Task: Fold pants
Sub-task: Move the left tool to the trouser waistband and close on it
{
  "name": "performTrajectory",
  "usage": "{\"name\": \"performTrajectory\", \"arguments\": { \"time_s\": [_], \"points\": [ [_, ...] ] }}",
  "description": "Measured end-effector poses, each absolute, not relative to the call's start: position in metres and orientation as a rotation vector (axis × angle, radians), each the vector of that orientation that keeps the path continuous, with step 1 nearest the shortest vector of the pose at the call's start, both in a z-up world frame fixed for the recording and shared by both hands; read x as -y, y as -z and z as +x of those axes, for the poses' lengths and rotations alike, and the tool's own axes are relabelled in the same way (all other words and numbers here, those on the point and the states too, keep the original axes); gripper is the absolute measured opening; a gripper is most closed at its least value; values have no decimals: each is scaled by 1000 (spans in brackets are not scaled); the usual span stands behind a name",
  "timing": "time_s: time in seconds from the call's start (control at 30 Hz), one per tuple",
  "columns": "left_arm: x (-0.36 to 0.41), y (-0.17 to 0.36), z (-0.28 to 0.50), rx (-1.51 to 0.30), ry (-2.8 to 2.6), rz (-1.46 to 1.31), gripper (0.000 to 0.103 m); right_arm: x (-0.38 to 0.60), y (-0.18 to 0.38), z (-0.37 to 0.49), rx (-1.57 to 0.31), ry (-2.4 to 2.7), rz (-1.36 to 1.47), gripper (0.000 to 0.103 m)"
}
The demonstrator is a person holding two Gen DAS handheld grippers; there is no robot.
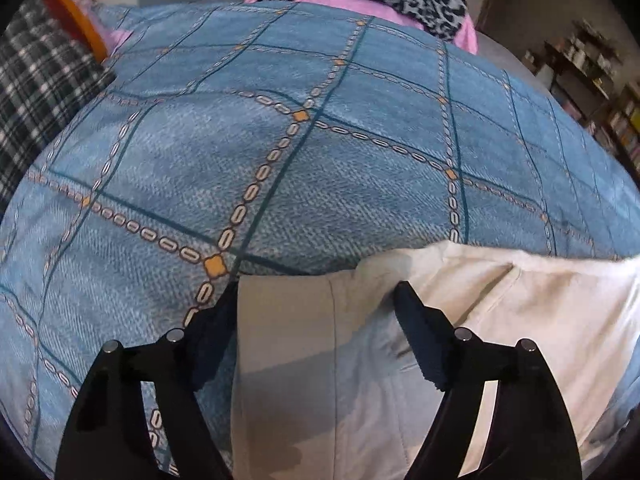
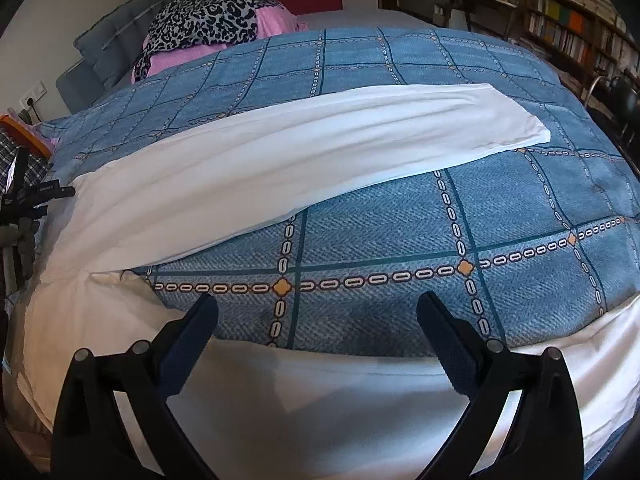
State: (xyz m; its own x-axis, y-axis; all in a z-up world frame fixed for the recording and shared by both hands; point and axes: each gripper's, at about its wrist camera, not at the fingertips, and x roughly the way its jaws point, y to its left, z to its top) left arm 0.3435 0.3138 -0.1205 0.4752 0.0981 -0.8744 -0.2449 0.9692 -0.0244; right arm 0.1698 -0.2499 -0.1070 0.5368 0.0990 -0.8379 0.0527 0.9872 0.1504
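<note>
Left wrist view: left gripper (image 1: 316, 300) spread over pants (image 1: 360, 360), cut off below; right gripper (image 2: 318, 312) spread.

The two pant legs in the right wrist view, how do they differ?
The far leg lies stretched out across the blue bedspread, its hem end showing; the near leg runs under the right tongs, its end out of frame. The far leg is rippled lengthwise, the near smoother. Both are white.
</note>
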Motion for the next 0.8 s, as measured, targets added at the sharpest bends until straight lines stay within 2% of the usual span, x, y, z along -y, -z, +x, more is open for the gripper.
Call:
{"name": "performTrajectory", "arguments": {
  "time_s": [0.1, 0.23, 0.33, 0.57, 0.8],
  "points": [
    [-310, 121, 345, -1047, -176, -120, 69, 251, 108, 172, -1008, -26, 167, 98],
    [-307, 117, 342, -1035, -130, -111, 54, 250, 111, 175, -1011, -27, 167, 98],
    [-302, 110, 335, -1018, -115, -104, 48, 250, 111, 175, -1009, -25, 165, 98],
    [-289, 84, 310, -933, -76, -114, 46, 278, 105, 190, -983, 32, 175, 98],
    [-272, 53, 280, -876, -22, -63, 46, 354, 98, 247, -969, 144, 215, 98]
  ]
}}
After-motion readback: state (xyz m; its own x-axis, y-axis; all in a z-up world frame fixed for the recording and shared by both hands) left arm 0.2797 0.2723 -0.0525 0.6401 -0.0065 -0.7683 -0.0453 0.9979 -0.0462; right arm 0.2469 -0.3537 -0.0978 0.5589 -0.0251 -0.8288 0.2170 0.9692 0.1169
